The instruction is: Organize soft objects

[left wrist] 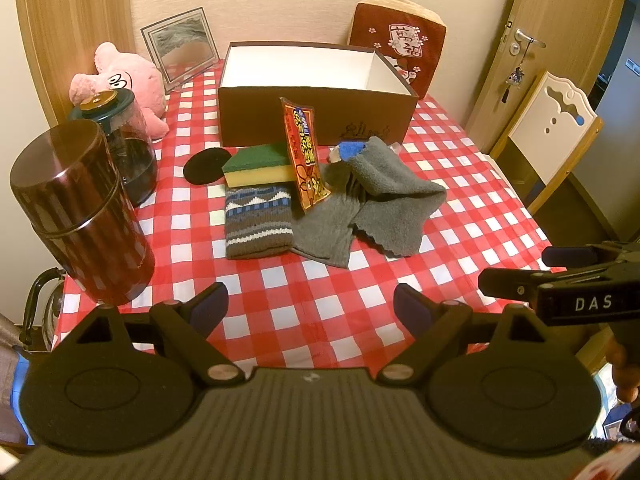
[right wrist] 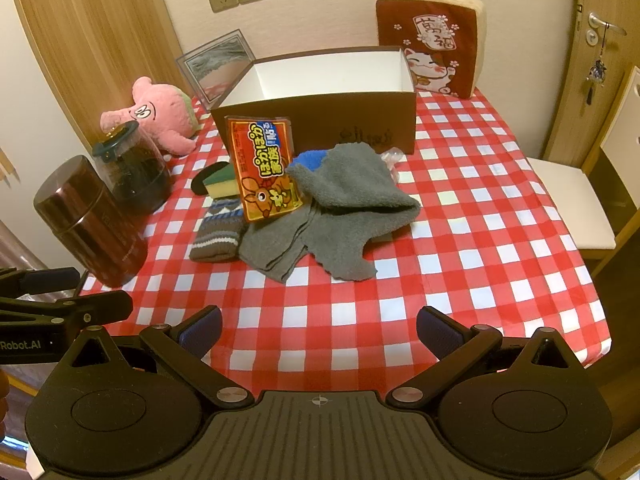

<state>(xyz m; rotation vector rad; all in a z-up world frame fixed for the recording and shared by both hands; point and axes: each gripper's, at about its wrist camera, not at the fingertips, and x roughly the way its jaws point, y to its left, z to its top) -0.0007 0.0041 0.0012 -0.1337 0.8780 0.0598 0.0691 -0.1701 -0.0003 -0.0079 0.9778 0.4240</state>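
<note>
Checkered tablecloth below; left gripper, right gripper level, fingers apart, empty.

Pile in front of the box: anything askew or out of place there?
The orange packet stands on edge, propped against the sponge rather than lying flat. The grey cloth lies crumpled over the grey socks. The brown box looks empty.

Both wrist views look forward and down from the near edge of the table, left and right of centre, sharing the box and the far wall.
</note>
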